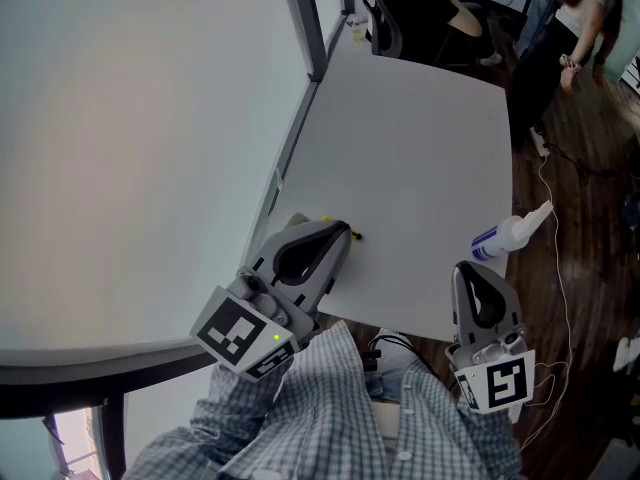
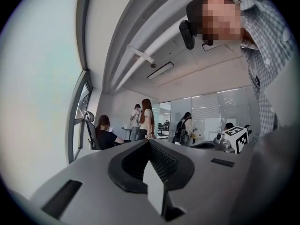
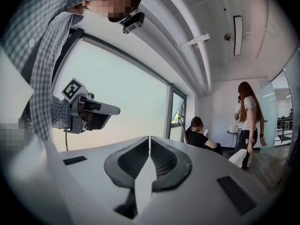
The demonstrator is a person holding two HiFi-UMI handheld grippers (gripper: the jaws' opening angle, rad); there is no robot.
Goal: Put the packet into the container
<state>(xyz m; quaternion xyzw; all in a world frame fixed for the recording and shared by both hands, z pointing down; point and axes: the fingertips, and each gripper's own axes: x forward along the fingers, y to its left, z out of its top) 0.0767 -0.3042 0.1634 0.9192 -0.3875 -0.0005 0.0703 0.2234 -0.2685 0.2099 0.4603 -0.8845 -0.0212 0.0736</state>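
Observation:
No packet and no container shows in any view. My left gripper (image 1: 345,230) is held over the near left part of the white table (image 1: 420,148), its jaws closed together with nothing between them (image 2: 149,142). A small yellow bit (image 1: 353,234) shows right at its tip; what it is cannot be told. My right gripper (image 1: 470,268) hangs at the table's near edge, to the right, and its jaws also meet with nothing in them (image 3: 150,138). Both grippers point level, away from me, and each one shows in the other's view.
A white spray bottle with a blue label (image 1: 508,234) lies at the table's right edge. A white cable (image 1: 556,268) runs over the wooden floor on the right. Several people (image 1: 425,8) and an office chair are beyond the far end. A window wall borders the left.

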